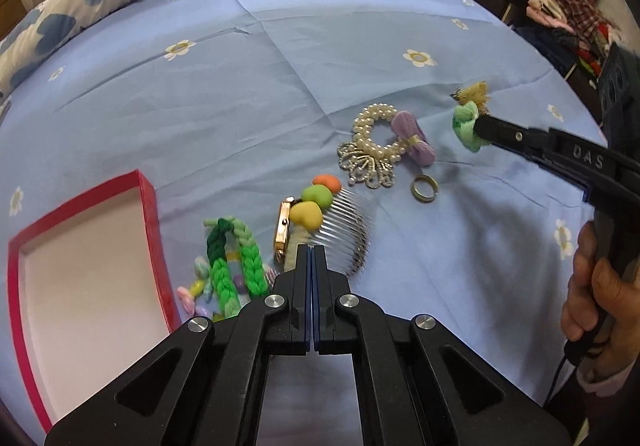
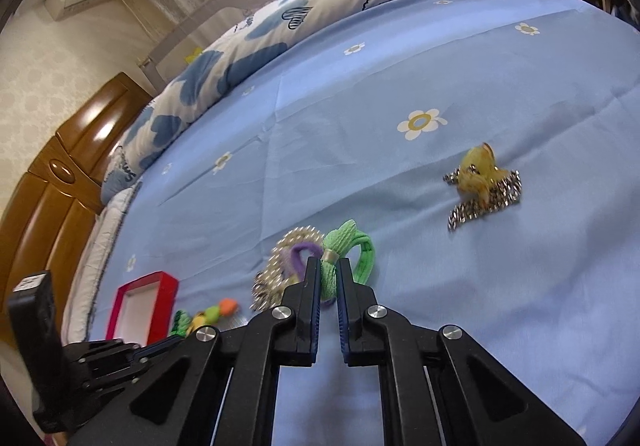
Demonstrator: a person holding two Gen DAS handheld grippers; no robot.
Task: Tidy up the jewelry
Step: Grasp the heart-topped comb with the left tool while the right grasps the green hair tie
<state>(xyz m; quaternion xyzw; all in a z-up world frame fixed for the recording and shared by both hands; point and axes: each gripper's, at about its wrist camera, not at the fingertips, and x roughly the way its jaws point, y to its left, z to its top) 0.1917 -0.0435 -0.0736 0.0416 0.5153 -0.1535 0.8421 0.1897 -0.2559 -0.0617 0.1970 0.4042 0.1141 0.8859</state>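
Your red box [image 1: 148,202] sits open at left, its near corner cut off. Your left gripper [image 1: 311,258], fingers pressed together on nothing, hides part of the comb [image 1: 348,230]. Your right gripper [image 2: 329,274] pinches the green hair tie [image 2: 352,246].

The left gripper [image 1: 311,252] hides part of the watch [image 1: 282,233] strap and the comb's [image 1: 347,230] near end. The small beads [image 1: 200,288] beside the green braid [image 1: 232,266] are blurred. The red box [image 1: 80,266] runs off the left wrist view's bottom-left corner.
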